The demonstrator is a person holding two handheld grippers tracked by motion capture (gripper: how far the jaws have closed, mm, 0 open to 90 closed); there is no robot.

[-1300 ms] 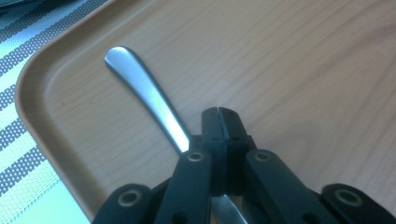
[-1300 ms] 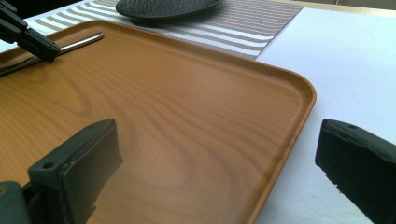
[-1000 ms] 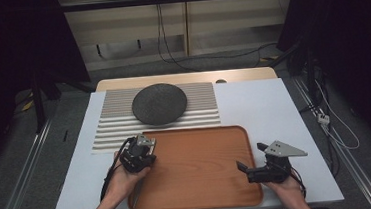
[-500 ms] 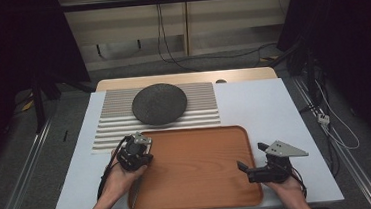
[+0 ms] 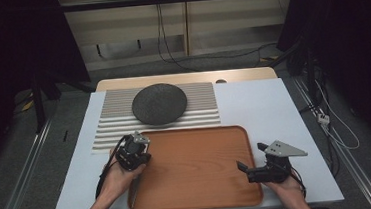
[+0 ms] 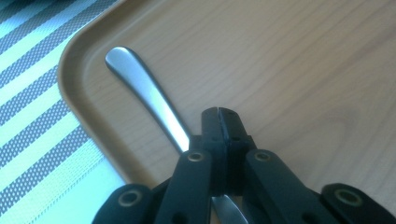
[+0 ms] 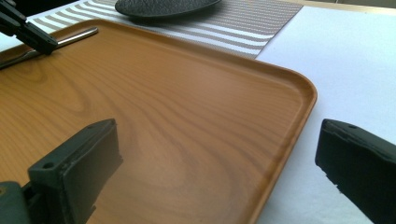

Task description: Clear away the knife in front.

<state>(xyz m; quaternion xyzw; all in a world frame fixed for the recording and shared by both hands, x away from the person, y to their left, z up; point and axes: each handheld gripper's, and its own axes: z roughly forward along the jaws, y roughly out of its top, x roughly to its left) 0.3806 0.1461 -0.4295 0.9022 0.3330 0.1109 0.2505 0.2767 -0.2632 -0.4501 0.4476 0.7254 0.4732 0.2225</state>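
Lying beside shut left gripper (image 6: 218,122): utensil handle (image 6: 144,93), tray (image 6: 303,70)

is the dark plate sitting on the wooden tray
No, the dark plate rests on the striped mat beyond the wooden tray, whose surface holds just a metal utensil handle.

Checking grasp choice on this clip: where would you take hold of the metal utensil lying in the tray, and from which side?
Grip the utensil handle at its narrow neck, coming from above with the jaws across its width. It lies flat on the wooden tray beside the raised left rim, so a side approach looks blocked. The left gripper, jaws shut, sits just right of the handle; whether it touches it I cannot tell.
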